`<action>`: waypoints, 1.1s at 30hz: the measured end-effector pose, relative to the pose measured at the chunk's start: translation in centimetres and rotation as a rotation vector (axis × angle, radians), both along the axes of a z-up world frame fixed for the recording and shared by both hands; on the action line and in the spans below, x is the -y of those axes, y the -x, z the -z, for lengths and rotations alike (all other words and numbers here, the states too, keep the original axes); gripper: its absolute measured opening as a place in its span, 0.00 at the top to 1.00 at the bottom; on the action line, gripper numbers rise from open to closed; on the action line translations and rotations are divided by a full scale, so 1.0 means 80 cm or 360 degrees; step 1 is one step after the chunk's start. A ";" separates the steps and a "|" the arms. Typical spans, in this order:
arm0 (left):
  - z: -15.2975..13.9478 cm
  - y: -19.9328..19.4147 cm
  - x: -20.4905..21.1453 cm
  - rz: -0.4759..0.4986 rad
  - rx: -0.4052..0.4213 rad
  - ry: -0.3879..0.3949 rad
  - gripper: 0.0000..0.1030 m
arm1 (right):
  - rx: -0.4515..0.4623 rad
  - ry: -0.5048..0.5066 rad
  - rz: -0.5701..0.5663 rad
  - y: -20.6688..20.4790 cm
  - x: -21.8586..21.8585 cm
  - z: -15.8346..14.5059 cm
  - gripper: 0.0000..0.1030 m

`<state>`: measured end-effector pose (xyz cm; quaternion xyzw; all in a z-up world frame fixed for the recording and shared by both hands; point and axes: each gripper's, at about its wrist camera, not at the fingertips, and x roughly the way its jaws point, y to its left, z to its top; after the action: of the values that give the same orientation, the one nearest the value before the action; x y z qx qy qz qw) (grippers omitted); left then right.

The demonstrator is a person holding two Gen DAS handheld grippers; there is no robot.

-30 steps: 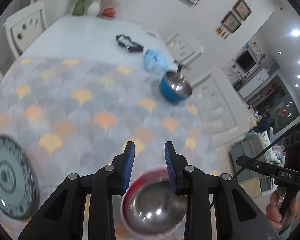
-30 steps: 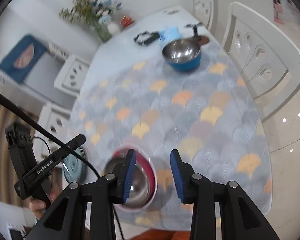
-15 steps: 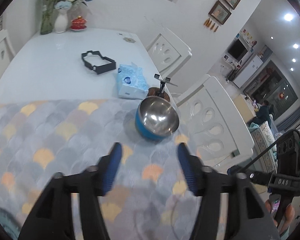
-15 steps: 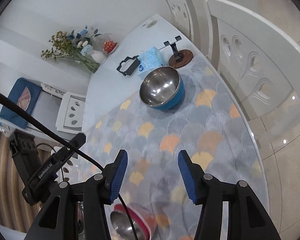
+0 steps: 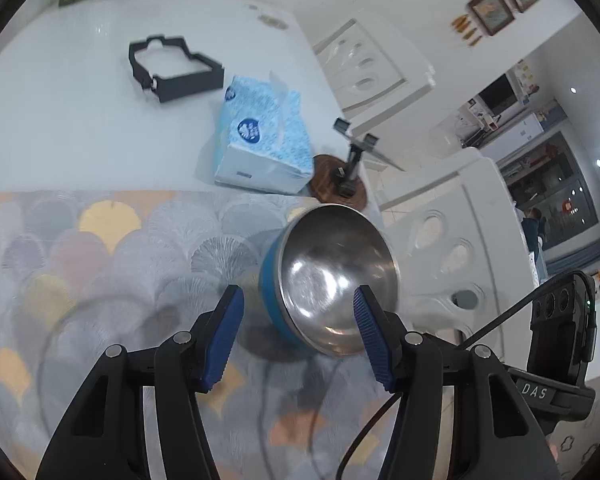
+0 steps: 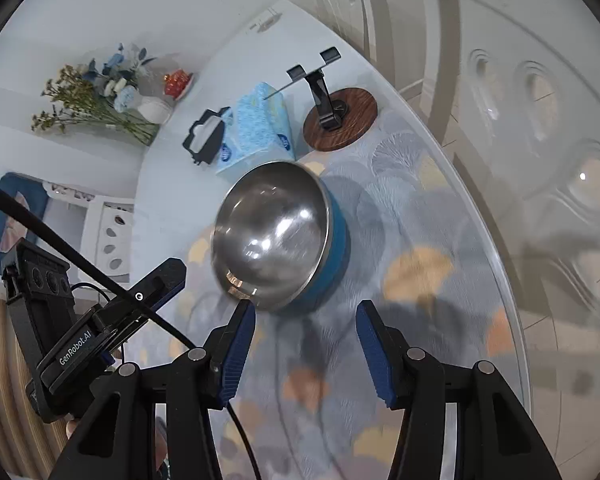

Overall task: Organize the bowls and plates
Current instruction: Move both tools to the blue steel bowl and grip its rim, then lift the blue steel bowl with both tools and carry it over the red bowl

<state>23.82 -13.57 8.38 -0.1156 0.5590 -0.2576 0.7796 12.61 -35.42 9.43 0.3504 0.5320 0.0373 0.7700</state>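
Note:
A bowl, blue outside and steel inside (image 5: 332, 272), stands on the scallop-patterned mat (image 5: 100, 260) near the table's right edge. My left gripper (image 5: 297, 294) hovers at its near rim. The jaws are closing, the near part of the bowl lies between the fingertips, and no pad presses on it. In the right wrist view the same bowl (image 6: 272, 232) sits just ahead of my right gripper (image 6: 305, 307), which is open with only mat between its fingers. Its left fingertip (image 6: 246, 320) is close under the bowl's rim.
Behind the bowl lie a blue tissue box (image 5: 260, 140), a phone stand on a wooden disc (image 5: 340, 184) and a black frame (image 5: 172, 68). White chairs (image 5: 460, 240) stand along the table's right edge. A flower vase (image 6: 152, 108) stands at the far end.
Both grippers travelled forward over the mat from the red bowl to the blue bowl and lowered. Their jaws widened. The red bowl and the patterned plate have left view.

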 end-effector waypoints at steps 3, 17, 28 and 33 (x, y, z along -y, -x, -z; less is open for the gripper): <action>0.021 -0.017 0.010 0.0020 -0.0055 -0.0014 0.58 | -0.0029 0.0000 -0.0019 -0.021 0.002 0.019 0.51; 0.067 -0.031 0.017 0.0062 -0.0164 -0.0014 0.81 | -0.0064 0.0039 -0.0102 -0.058 -0.005 0.063 0.71; -0.002 0.003 0.015 0.0124 0.0010 0.0043 0.81 | 0.0027 0.0142 -0.0106 -0.036 -0.006 0.006 0.74; -0.060 0.040 0.002 0.0132 0.0143 0.0136 0.81 | 0.0175 0.0202 -0.0102 0.001 -0.017 -0.062 0.74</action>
<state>20.60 -13.76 13.20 -0.1137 0.5164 -0.3182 0.7869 12.54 -34.06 14.41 0.2810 0.5010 0.0472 0.8172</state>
